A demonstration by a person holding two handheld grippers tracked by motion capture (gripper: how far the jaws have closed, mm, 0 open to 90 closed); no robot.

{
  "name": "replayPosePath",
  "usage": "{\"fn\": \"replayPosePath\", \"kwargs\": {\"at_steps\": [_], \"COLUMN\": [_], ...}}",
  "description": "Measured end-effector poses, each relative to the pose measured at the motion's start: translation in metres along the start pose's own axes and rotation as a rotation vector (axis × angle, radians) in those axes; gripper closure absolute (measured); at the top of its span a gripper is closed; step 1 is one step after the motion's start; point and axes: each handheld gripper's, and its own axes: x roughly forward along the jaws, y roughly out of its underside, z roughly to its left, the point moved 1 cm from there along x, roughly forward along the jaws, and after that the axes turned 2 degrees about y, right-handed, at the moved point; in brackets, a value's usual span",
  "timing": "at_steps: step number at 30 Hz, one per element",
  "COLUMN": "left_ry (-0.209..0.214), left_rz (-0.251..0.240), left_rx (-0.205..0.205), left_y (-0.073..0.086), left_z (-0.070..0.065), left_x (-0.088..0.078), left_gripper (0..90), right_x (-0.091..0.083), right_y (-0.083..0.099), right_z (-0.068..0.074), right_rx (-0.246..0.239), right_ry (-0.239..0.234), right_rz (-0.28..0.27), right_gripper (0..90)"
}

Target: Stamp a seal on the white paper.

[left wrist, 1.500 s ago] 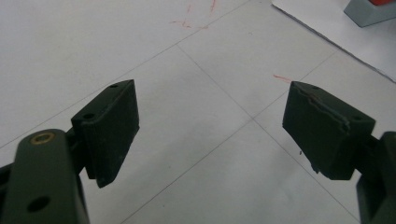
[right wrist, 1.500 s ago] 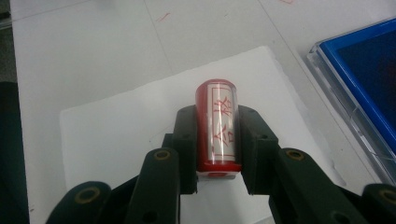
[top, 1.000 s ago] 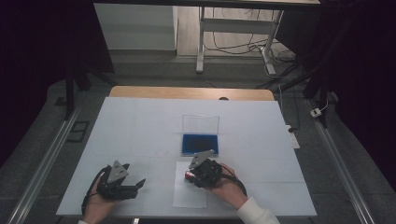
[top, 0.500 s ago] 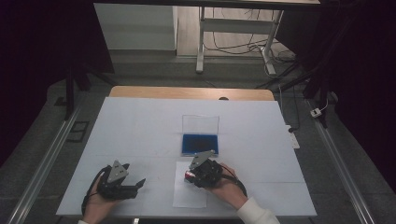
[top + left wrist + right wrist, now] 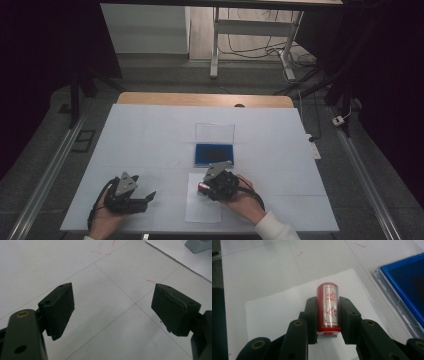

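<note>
Item: my right tongs, jaws closed on a red cylindrical stamp with red characters on a clear label; the jaws press its two sides. From the high view the right tongs sit at the near middle of the white surface, my right hand behind them.

Item: white paper sheet, lying flat directly under the stamp; in the high view the sheet lies at the near edge.

Item: blue ink pad in a clear case, lid raised at its far side, just beyond the sheet; blue tray edge to the stamp's right.

Item: my left tongs, jaws wide apart, nothing between them, over bare surface. High view places the left tongs near-left, well apart from the sheet, held by my left hand.
</note>
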Motion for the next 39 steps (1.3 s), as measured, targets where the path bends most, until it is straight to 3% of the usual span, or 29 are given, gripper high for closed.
{"fn": "replayPosePath", "kwargs": {"at_steps": [20, 30, 39], "left_ry": [-0.001, -0.001, -0.001], "left_rz": [-0.001, 0.001, -0.001], "left_rx": [0.005, 0.006, 0.002], "left_y": [0.000, 0.000, 0.000], "left_z": [0.000, 0.000, 0.001], "left_x": [-0.001, -0.001, -0.001], "left_gripper": [19.0, 19.0, 19.0], "right_x": [-0.001, -0.022, -0.039], "right_y": [-0.001, -0.003, -0.002], "right_z": [0.000, -0.011, -0.023], "right_rx": [-0.001, 0.072, 0.105], "right_ry": [0.002, -0.004, 0.027], "right_rz": [0.000, -0.108, -0.151], "right_gripper": [70.1, 70.1, 70.1]}}
